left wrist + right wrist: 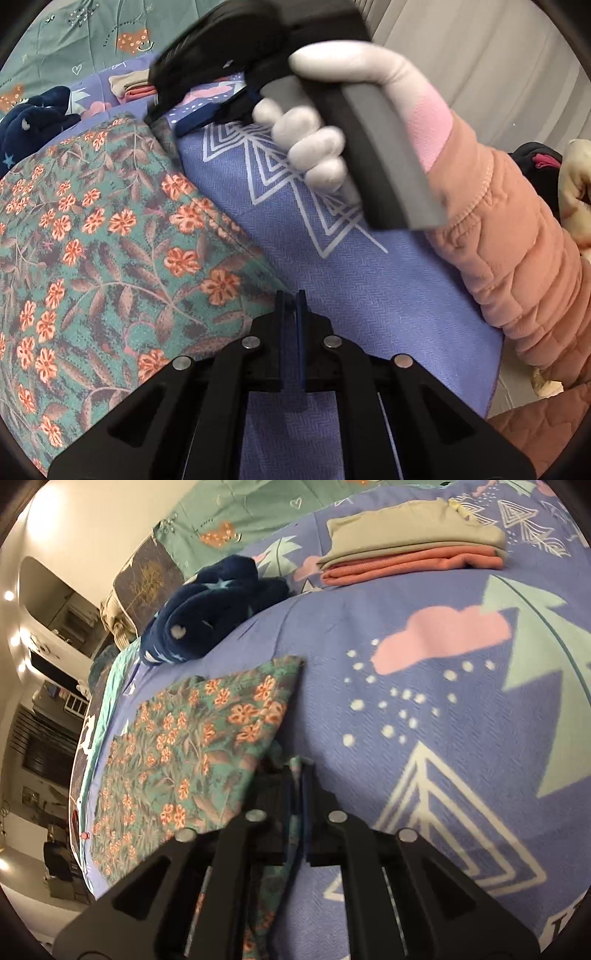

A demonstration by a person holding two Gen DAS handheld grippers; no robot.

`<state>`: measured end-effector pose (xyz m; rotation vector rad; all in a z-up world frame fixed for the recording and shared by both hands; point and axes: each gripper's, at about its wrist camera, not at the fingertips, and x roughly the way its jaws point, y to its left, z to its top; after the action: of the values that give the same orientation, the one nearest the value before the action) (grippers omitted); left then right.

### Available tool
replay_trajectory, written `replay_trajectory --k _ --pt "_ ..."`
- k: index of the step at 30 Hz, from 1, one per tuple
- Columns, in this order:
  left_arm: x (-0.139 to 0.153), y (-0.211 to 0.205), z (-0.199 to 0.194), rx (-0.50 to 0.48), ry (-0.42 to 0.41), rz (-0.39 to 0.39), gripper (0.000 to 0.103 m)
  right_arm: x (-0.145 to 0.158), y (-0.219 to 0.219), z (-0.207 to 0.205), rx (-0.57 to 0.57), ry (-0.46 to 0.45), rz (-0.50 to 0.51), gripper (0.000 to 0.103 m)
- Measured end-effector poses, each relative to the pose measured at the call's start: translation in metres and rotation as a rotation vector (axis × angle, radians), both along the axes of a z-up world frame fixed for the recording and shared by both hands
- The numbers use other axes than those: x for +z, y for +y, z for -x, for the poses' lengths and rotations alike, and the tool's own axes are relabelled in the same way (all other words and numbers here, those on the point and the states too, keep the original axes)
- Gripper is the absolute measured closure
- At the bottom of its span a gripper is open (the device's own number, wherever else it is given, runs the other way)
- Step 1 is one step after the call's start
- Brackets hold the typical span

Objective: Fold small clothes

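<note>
A teal floral garment (103, 240) lies flat on the purple bedspread (369, 288). In the left wrist view my left gripper (291, 297) is shut, its tips at the garment's near right edge; I cannot tell whether cloth is pinched. A white-gloved hand (314, 147) holds my right gripper (173, 120) at the garment's far corner. In the right wrist view the right gripper (300, 771) is shut on the floral garment (192, 746), and a strip of its cloth shows between the fingers and hangs below them.
Folded beige and coral clothes (413, 550) are stacked at the far side of the bedspread (443, 738). A crumpled navy star-print garment (207, 613) lies beyond the floral one. A green quilt (258, 502) lies behind. The bed edge drops off at left.
</note>
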<state>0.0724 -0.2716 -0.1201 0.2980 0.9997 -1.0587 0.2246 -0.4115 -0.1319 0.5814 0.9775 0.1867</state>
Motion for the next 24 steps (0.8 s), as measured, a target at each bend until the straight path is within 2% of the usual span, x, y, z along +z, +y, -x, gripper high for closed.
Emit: replay_trajectory --k 1,2,3,4,5,6,7,9,10,11,12,13,14,15,16,18,19,20,21,22,23,24 --pt "0.002 0.004 0.0 0.001 -0.01 -0.007 0.098 0.004 -0.005 0.002 -0.01 -0.004 -0.02 0.072" --pt "0.005 0.006 0.006 -0.001 -0.036 -0.018 0.09 0.006 -0.008 0.004 -0.018 -0.01 -0.032 0.061" --pt "0.007 0.005 0.01 -0.002 -0.056 -0.022 0.082 0.011 -0.012 0.006 -0.028 -0.015 -0.037 0.059" --pt "0.011 0.004 0.016 -0.002 -0.091 -0.022 0.068 0.014 -0.015 0.007 -0.031 -0.017 -0.04 0.059" --pt "0.014 0.002 0.023 -0.003 -0.134 -0.03 0.062 0.015 -0.016 0.007 -0.028 -0.019 -0.052 0.057" --pt "0.015 0.0 0.027 -0.007 -0.174 -0.041 0.061 0.016 -0.016 0.008 -0.021 -0.019 -0.065 0.055" --pt "0.015 -0.004 0.031 -0.016 -0.215 -0.057 0.061 0.015 -0.015 0.007 -0.008 -0.015 -0.079 0.052" --pt "0.01 -0.011 0.031 -0.03 -0.219 -0.075 0.064 0.011 -0.007 0.0 0.024 0.005 -0.085 0.046" --pt "0.007 -0.013 0.031 -0.041 -0.215 -0.08 0.084 0.008 -0.002 -0.004 0.043 0.02 -0.084 0.039" --pt "0.003 -0.014 0.03 -0.049 -0.211 -0.082 0.096 0.004 0.006 -0.01 0.064 0.028 -0.076 0.038" --pt "0.003 -0.014 0.029 -0.052 -0.201 -0.082 0.096 0.006 0.012 -0.013 0.063 0.023 -0.05 0.04" --pt "0.007 -0.011 0.029 -0.069 -0.178 -0.07 0.101 0.008 0.019 -0.017 0.054 0.01 0.018 0.072" --pt "0.009 -0.009 0.03 -0.105 -0.139 -0.05 0.103 0.013 0.025 -0.017 0.054 0.0 0.057 0.097" --pt "0.007 -0.008 0.034 -0.156 -0.077 -0.035 0.103 0.021 0.028 -0.012 0.043 -0.031 0.075 0.097" --pt "0.001 -0.01 0.039 -0.178 -0.081 -0.054 0.103 0.029 0.031 -0.006 0.043 -0.071 0.104 0.097" --pt "-0.002 -0.013 0.049 -0.184 -0.149 -0.063 0.103 0.037 0.04 -0.002 0.053 -0.117 0.227 0.097" --pt "-0.001 -0.013 0.051 -0.18 -0.152 -0.063 0.103 0.029 0.039 -0.008 0.039 -0.08 0.291 0.097" --pt "0.003 -0.012 0.053 -0.174 -0.137 -0.048 0.103 0.019 0.036 -0.013 0.022 -0.037 0.317 0.091" --pt "0.006 -0.009 0.056 -0.177 -0.123 -0.035 0.103 0.007 0.03 -0.018 0.02 -0.008 0.297 0.088" --pt "0.008 -0.005 0.056 -0.177 -0.116 -0.027 0.103 0.002 0.023 -0.018 0.012 -0.016 0.247 0.088" --pt "0.011 0.002 0.057 -0.173 -0.123 -0.025 0.103 0.005 0.016 -0.012 -0.007 -0.039 0.192 0.087" --pt "0.014 0.009 0.058 -0.168 -0.128 -0.02 0.102 0.007 0.013 -0.007 -0.017 -0.04 0.184 0.085"
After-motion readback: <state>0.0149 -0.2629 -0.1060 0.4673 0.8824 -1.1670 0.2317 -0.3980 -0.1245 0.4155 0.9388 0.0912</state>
